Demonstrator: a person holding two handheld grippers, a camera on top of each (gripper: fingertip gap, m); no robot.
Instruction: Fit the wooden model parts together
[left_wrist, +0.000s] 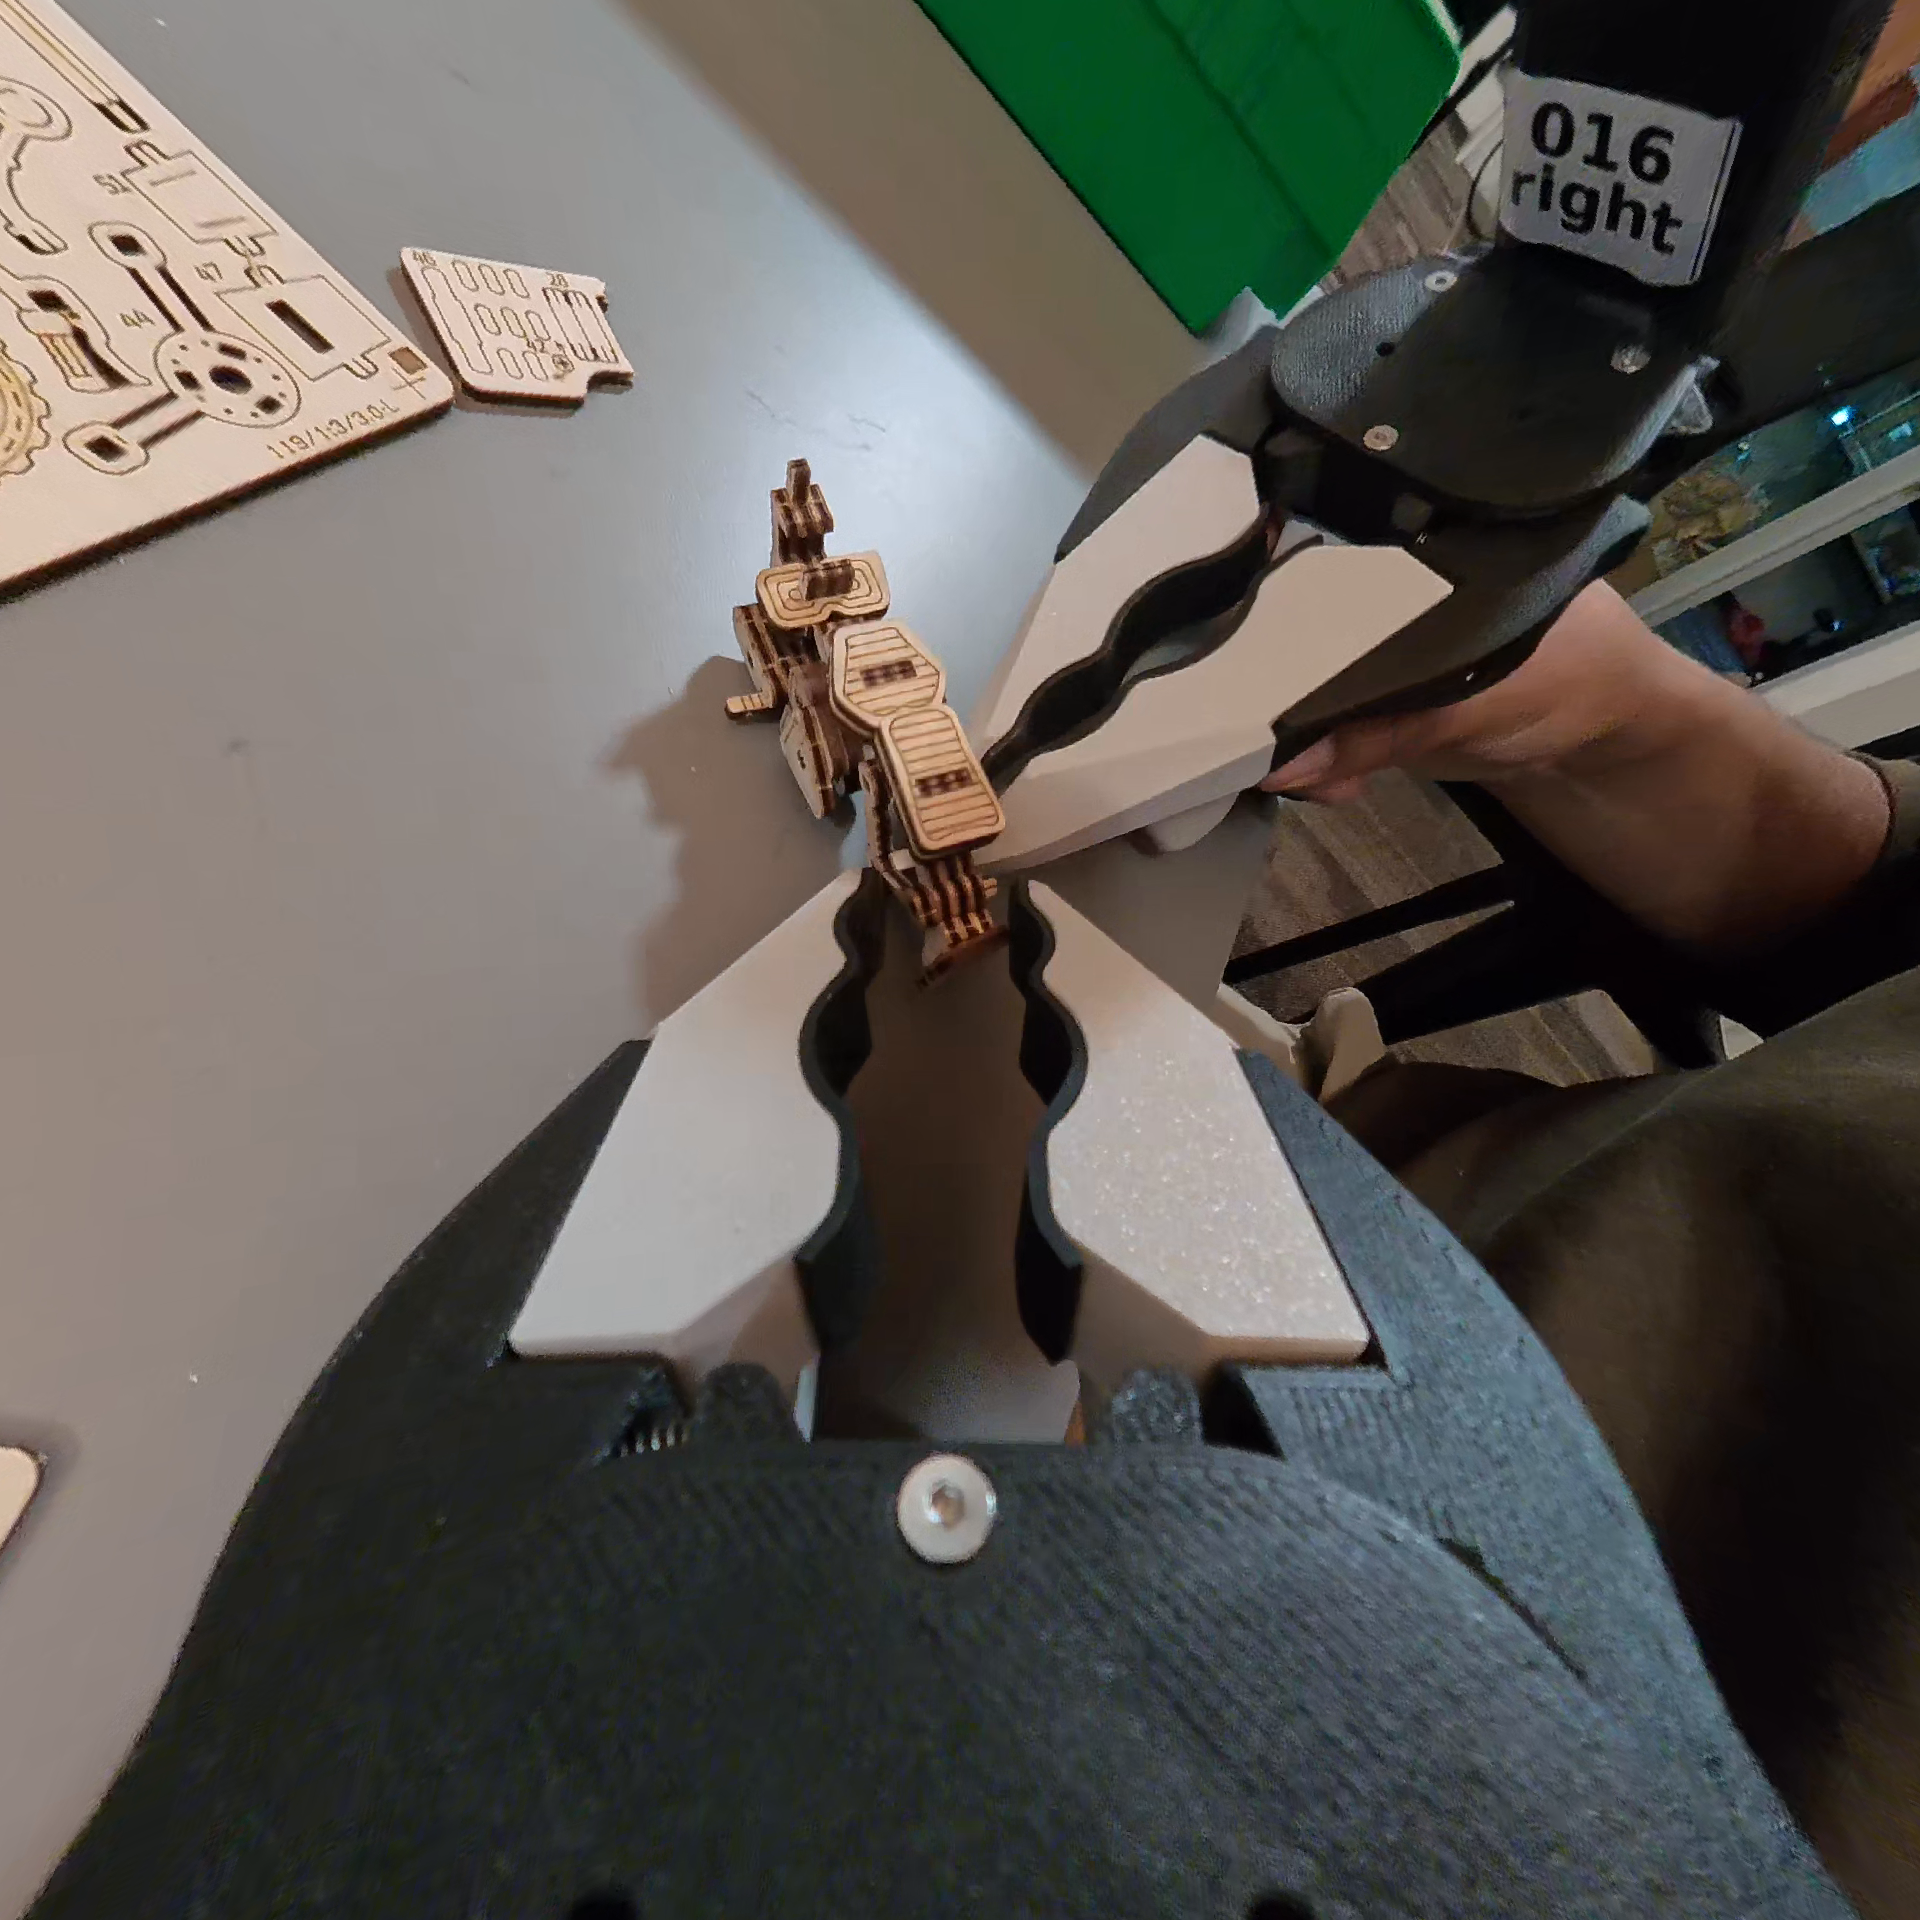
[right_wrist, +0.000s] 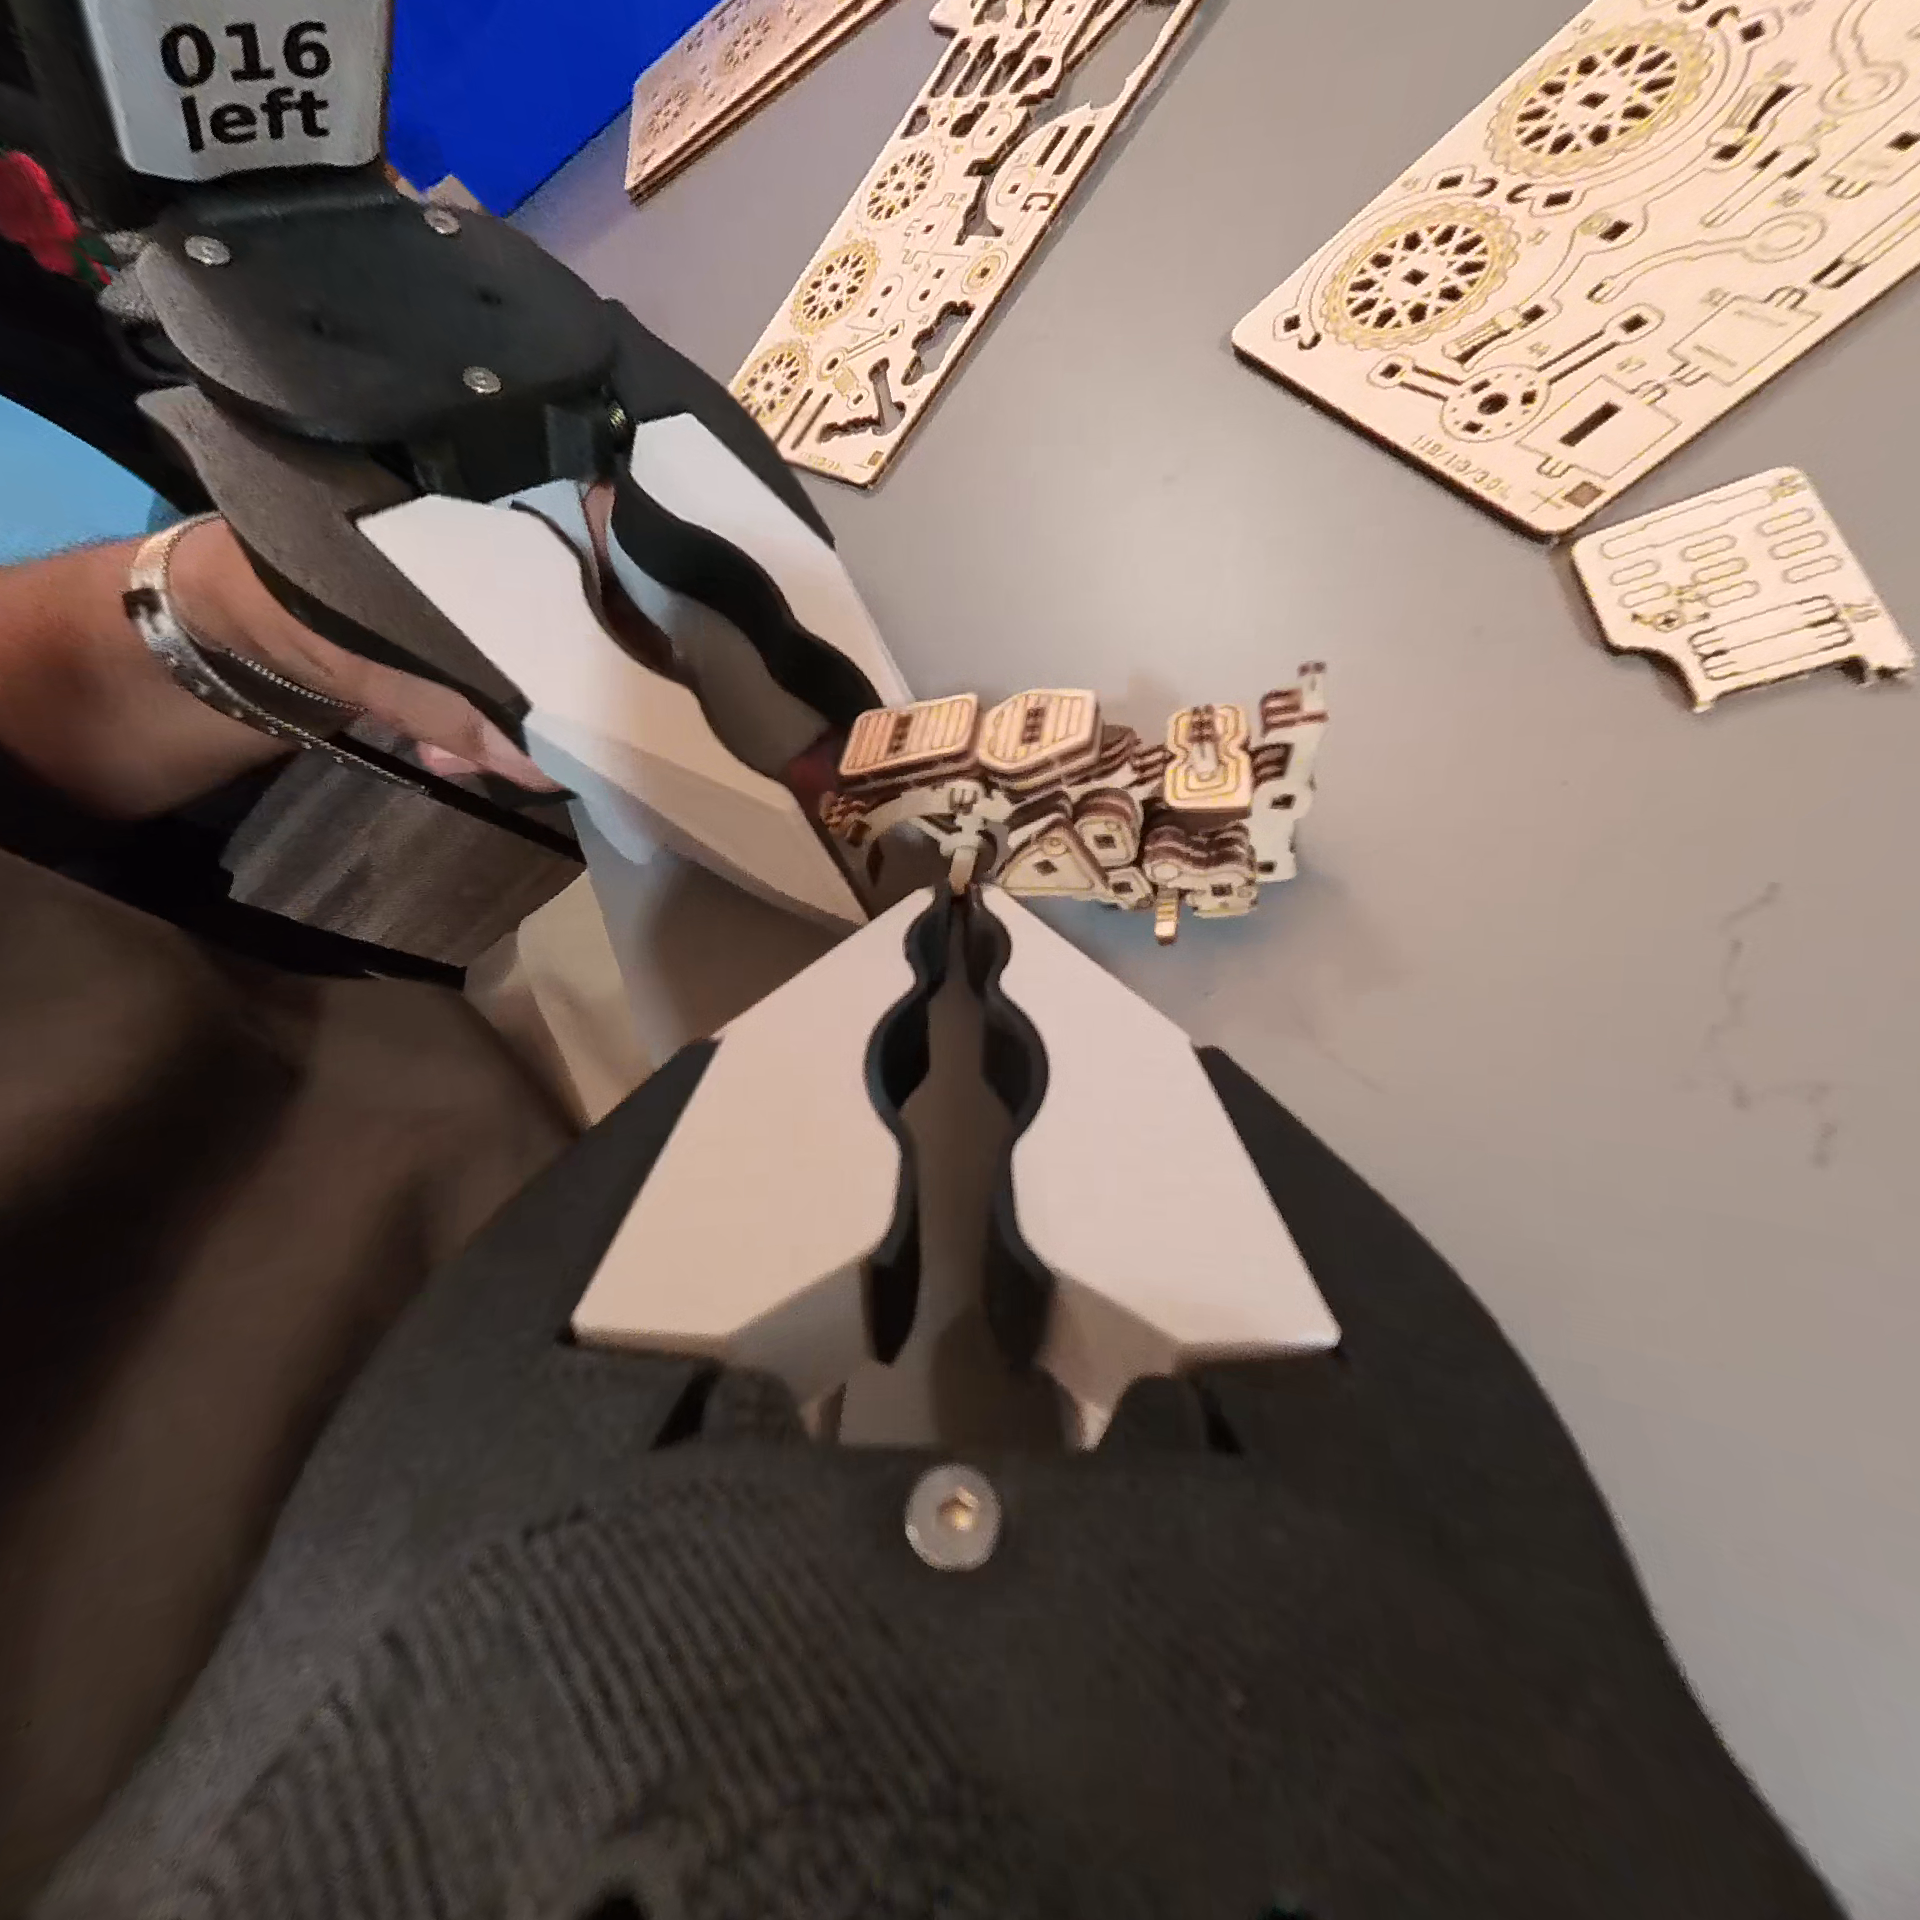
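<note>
A partly built wooden model (left_wrist: 883, 686) of layered laser-cut parts is held just above the grey table (left_wrist: 364, 935). My left gripper (left_wrist: 940, 894) is shut on the model's near end. The right wrist view shows it (right_wrist: 831, 774) gripping the left end of the model (right_wrist: 1081, 790). My right gripper (right_wrist: 958, 909) is shut on a small thin wooden piece (right_wrist: 964, 857), which touches the underside of the model's middle. In the left wrist view the right gripper (left_wrist: 992, 764) comes in from the right, with its tips against the model's side.
Laser-cut plywood sheets (right_wrist: 1558, 291) (right_wrist: 935, 239) and a small snapped-off panel (right_wrist: 1745, 592) lie on the table beyond the model. The left wrist view shows a sheet (left_wrist: 156, 312), the panel (left_wrist: 514, 327) and a green box (left_wrist: 1174, 135). The table edge and a person's lap are close by. Left and right tips are no more than a few centimetres apart.
</note>
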